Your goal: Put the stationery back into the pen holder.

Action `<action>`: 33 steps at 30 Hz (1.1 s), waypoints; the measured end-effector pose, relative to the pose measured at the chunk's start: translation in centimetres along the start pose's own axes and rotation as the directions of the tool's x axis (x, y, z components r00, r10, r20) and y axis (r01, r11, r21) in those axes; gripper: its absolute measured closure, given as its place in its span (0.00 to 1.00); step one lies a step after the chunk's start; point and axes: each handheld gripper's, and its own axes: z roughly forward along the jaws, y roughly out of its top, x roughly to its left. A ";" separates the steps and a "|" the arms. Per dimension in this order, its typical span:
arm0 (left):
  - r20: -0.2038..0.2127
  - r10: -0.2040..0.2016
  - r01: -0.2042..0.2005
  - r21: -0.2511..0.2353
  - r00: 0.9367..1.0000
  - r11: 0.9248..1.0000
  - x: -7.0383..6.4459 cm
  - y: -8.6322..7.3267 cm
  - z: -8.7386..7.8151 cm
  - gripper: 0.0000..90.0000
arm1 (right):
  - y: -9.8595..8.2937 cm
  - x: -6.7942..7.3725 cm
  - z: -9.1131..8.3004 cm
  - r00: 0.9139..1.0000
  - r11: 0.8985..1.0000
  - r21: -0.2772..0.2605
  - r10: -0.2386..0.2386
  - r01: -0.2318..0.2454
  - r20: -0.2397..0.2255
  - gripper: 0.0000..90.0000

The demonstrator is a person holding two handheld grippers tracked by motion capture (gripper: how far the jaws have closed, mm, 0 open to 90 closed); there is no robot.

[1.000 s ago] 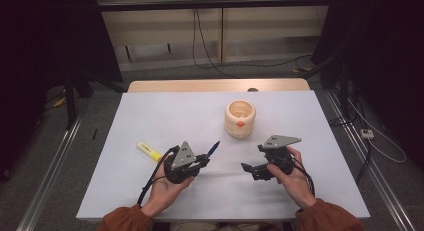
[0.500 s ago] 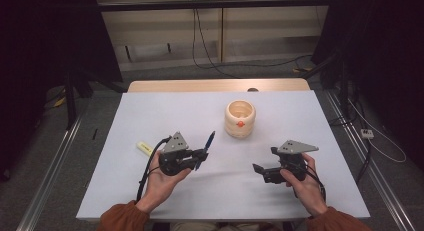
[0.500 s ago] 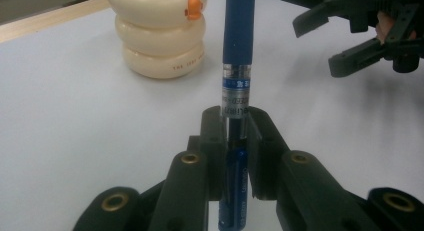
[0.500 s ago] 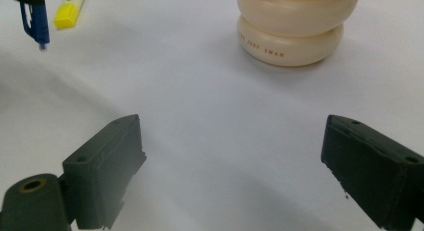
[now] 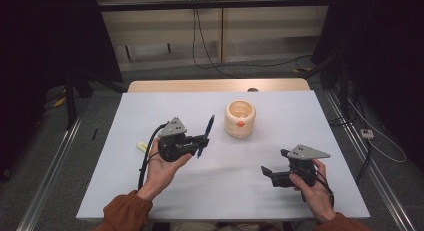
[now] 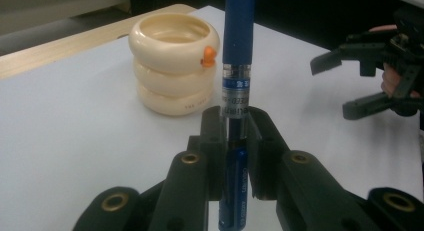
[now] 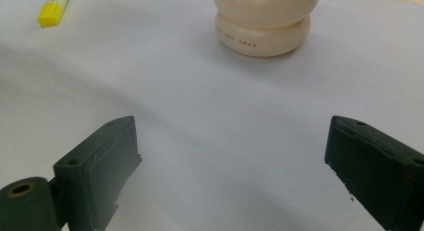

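item: blue pen [image 6: 238, 51], clamped upright in your left gripper [image 5: 199, 140], ring holder [image 5: 240, 119] just ahead. your right gripper [image 5: 272, 173] stood apart, empty. risk: the pen, pinched low, could pivot and miss the holder's mouth.

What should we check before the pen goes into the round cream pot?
1. Pen gripped: ok, the left gripper has its jaws closed on the lower barrel.
2. Pen pointing up: ok in the left gripper view; in the high view it leans a little.
3. Pot open on top: ok, its ringed mouth faces upward.
4. Way to the pot: ok, bare table lies between pen and pot.
5. Right gripper out of the way: ok, open, holding nothing, near the table's front.
6. Yellow marker apart: ok, lying far to the side.
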 end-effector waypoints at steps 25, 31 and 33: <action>-0.015 -0.007 0.006 -0.026 1.000 1.000 1.5 4.9 2.6 0.89 | -0.7 -0.5 0.3 0.999 1.000 -0.011 0.027 -0.027 -0.025 0.06; -0.012 0.002 -0.002 -0.031 1.000 1.000 1.6 6.0 3.9 0.89 | -0.8 -0.5 0.4 1.000 1.000 -0.010 0.018 -0.019 -0.026 0.06; -0.015 0.002 -0.002 -0.040 1.000 0.999 1.8 6.4 4.3 0.89 | -0.8 -0.5 0.4 1.000 1.000 -0.007 0.018 -0.018 -0.026 0.06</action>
